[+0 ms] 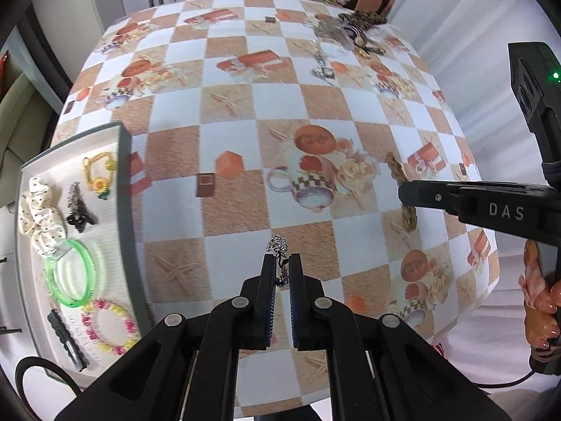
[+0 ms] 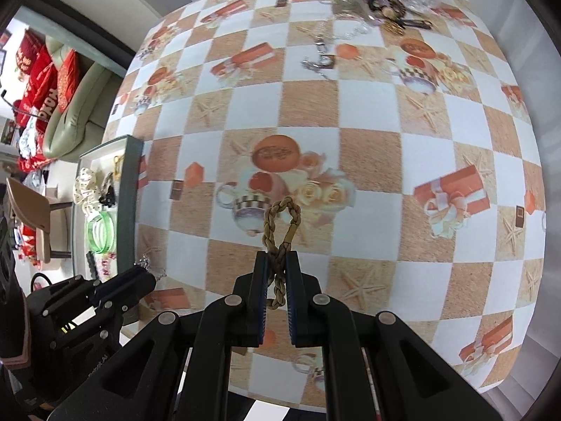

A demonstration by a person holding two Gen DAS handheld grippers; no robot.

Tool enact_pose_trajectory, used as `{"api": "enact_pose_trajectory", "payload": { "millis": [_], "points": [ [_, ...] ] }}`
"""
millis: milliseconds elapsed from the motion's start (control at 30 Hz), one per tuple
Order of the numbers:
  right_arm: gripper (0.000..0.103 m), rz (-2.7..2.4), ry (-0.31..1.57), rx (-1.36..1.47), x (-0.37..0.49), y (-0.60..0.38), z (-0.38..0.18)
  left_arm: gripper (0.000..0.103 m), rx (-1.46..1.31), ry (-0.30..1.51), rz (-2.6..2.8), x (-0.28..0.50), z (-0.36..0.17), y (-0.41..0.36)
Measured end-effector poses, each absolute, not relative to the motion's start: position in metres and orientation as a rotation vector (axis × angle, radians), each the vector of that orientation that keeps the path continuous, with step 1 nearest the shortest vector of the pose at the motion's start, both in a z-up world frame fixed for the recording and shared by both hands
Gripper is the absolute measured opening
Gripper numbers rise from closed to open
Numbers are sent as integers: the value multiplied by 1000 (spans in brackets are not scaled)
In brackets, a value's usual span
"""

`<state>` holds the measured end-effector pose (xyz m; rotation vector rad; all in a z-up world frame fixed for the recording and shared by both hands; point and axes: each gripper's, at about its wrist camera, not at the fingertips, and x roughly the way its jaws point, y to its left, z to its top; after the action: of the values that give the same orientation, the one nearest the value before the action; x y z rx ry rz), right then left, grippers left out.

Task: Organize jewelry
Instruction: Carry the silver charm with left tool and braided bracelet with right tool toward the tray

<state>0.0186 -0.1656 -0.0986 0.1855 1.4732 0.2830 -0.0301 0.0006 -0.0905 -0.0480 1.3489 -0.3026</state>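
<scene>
From the left wrist view, the left gripper [image 1: 282,263] points steeply down over the table [image 1: 245,112], its jaws drawn narrow and pinching a small silver chain piece [image 1: 278,245], whose tangled end pokes out just past the fingertips. Left of it, a shallow white tray [image 1: 124,182] sits at the table's left edge, its dark rim running alongside the checkered cloth. In the tray lie a dotted scrunchie [image 1: 38,210], a yellow flower band [image 1: 100,172], a dark hair clip [image 1: 79,210], green bangles [image 1: 70,279], a pink and yellow bead bracelet [image 1: 108,326] and a black clip [image 1: 66,338]. The stretch of cloth between the tray rim and the gripper lies bare. At the far right corner, a pile of loose jewelry [image 1: 343,31] sits close to the table's edge. The right gripper [image 1: 408,193] reaches in from the right, clamped on a tan braided cord [image 1: 398,168].

From the right wrist view, the right gripper [image 2: 278,263] has its jaws narrow on the braided cord [image 2: 282,224], crossed between the fingers, its loop standing out beyond the tips. The broad middle of the table [image 2: 368,112] is open cloth. The jewelry pile [image 2: 378,3] lies at the far edge, with a silver chain [image 2: 320,59] trailing from it. The tray [image 2: 129,203] hugs the left edge, and the left gripper [image 2: 145,279] hangs just beside its near corner.
</scene>
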Motion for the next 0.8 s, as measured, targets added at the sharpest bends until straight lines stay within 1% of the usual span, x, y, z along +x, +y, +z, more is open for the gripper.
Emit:
{"api": "enact_pose_trajectory", "payload": {
  "millis": [800],
  "points": [
    [10,472,1430,-3,31,-47,-62,11,-168,1272,-132,-45,-72,104]
  ]
}}
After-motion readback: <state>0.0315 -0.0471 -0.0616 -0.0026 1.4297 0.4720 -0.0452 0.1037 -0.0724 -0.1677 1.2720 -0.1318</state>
